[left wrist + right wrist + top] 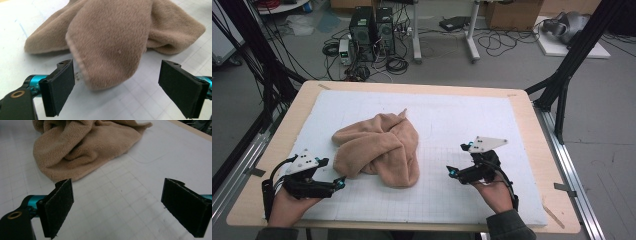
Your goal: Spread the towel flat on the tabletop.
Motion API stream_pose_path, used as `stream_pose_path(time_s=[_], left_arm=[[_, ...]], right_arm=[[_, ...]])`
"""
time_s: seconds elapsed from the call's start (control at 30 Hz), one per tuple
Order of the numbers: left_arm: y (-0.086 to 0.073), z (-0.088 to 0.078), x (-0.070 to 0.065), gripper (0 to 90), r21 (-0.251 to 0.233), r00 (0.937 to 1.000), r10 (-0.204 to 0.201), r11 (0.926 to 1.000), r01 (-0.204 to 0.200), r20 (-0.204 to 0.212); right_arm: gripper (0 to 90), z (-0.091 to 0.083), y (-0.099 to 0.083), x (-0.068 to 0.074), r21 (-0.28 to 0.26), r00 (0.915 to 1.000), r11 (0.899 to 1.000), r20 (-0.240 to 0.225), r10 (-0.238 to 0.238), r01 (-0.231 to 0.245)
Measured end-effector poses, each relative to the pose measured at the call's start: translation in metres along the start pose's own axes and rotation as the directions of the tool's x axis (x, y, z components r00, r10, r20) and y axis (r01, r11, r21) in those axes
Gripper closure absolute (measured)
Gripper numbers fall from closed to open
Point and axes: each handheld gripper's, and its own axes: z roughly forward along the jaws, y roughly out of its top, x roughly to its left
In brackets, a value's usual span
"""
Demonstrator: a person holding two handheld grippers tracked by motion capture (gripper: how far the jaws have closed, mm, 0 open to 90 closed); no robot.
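Note:
A tan terry towel (379,147) lies crumpled in a heap on the white gridded mat (452,120), a little left of the table's middle. My left gripper (340,183) rests low at the towel's near-left corner, open, its tips almost at the cloth. In the left gripper view a hemmed towel corner (110,50) hangs just beyond the open jaws, not between them. My right gripper (452,172) is open to the right of the heap, a short gap away. The right gripper view has the towel (80,147) ahead and left, with bare mat between the jaws.
The mat covers a light wooden table (532,130) with a bare wooden border. Black frame posts (572,60) stand at the back corners. On the floor beyond are computer towers (372,30), cables and boxes.

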Motion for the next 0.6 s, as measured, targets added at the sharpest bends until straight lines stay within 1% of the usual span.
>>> stream_pose_path(time_s=[0.03,0.07,0.1,0.13,0.17,0.2,0.23,0.27,0.3,0.33,0.37,0.4,0.43,0.47,0.5,0.53,0.57,0.6], left_arm=[[0.002,0.001,-0.001,14.2,-0.001,1.0000,0.004,1.0000,-0.004,0.004],[0.005,0.004,-0.003,14.6,-0.003,0.9998,0.014,0.9999,-0.014,0.015],[0.005,0.004,-0.003,14.9,-0.003,0.9998,0.014,0.9999,-0.014,0.015],[0.008,0.009,-0.004,15.2,-0.004,0.9995,0.016,0.9999,-0.016,0.028],[0.009,0.011,-0.004,15.8,-0.001,0.9992,0.025,0.9997,-0.025,0.030],[0.009,0.011,-0.004,17.3,-0.001,0.9992,0.025,0.9997,-0.025,0.030],[0.011,0.018,-0.004,19.8,-0.001,0.9990,0.032,0.9995,-0.032,0.032],[0.011,0.021,-0.003,21.5,-0.003,0.9991,0.028,0.9996,-0.028,0.031],[0.011,0.025,-0.003,23.0,0.000,0.9992,0.023,0.9997,-0.023,0.032],[0.011,0.025,-0.003,25.0,0.000,0.9992,0.023,0.9997,-0.023,0.032],[0.011,0.029,-0.002,28.0,0.002,0.9992,0.018,0.9998,-0.018,0.036],[0.010,0.036,-0.001,31.2,0.013,0.9992,0.017,0.9998,-0.018,0.036],[0.010,0.036,-0.001,33.7,0.013,0.9992,0.017,0.9998,-0.018,0.036],[0.010,0.040,-0.001,35.7,0.021,0.9994,0.016,0.9996,-0.016,0.030],[0.009,0.046,0.001,39.2,0.030,0.9994,0.011,0.9995,-0.012,0.033],[0.009,0.046,0.001,42.6,0.030,0.9994,0.011,0.9995,-0.012,0.033],[0.009,0.048,0.002,46.6,0.034,0.9996,0.009,0.9994,-0.010,0.028],[0.008,0.053,0.004,49.9,0.038,0.9995,0.009,0.9992,-0.010,0.032]], right_arm=[[10.1,0.009,0.008,0.000,0.005,0.9998,1.000,-0.016,-0.007,0.007],[10.1,0.014,0.012,0.000,0.006,0.9996,1.000,-0.026,-0.007,0.007],[10.1,0.018,0.016,0.001,0.005,0.9993,1.000,-0.036,-0.009,0.009],[10.2,0.023,0.019,0.001,0.006,0.9990,1.000,-0.044,-0.010,0.010],[10.2,0.028,0.023,0.001,0.008,0.9987,1.000,-0.050,-0.009,0.009],[10.2,0.028,0.023,0.001,0.008,0.9987,1.000,-0.050,-0.009,0.009],[10.3,0.038,0.029,0.002,0.010,0.9980,1.000,-0.060,-0.019,0.020],[10.9,0.044,0.032,0.002,0.020,0.9977,1.000,-0.065,-0.019,0.020],[13.8,0.049,0.034,0.003,0.026,0.9968,0.999,-0.077,-0.021,0.023],[16.5,0.055,0.036,0.004,0.027,0.9956,0.999,-0.089,-0.028,0.031],[17.3,0.061,0.039,0.005,0.031,0.9942,0.998,-0.098,-0.043,0.046],[17.7,0.067,0.041,0.005,0.037,0.9937,0.998,-0.101,-0.049,0.053],[19.5,0.074,0.042,0.006,0.043,0.9925,0.997,-0.110,-0.053,0.058],[21.4,0.080,0.043,0.006,0.055,0.9904,0.997,-0.129,-0.048,0.055],[22.7,0.087,0.044,0.006,0.057,0.9891,0.996,-0.137,-0.053,0.062],[22.7,0.087,0.044,0.006,0.057,0.9891,0.996,-0.137,-0.053,0.062],[26.9,0.099,0.043,0.007,0.079,0.9855,0.995,-0.161,-0.054,0.067],[28.9,0.105,0.042,0.009,0.092,0.9840,0.993,-0.169,-0.055,0.072]])
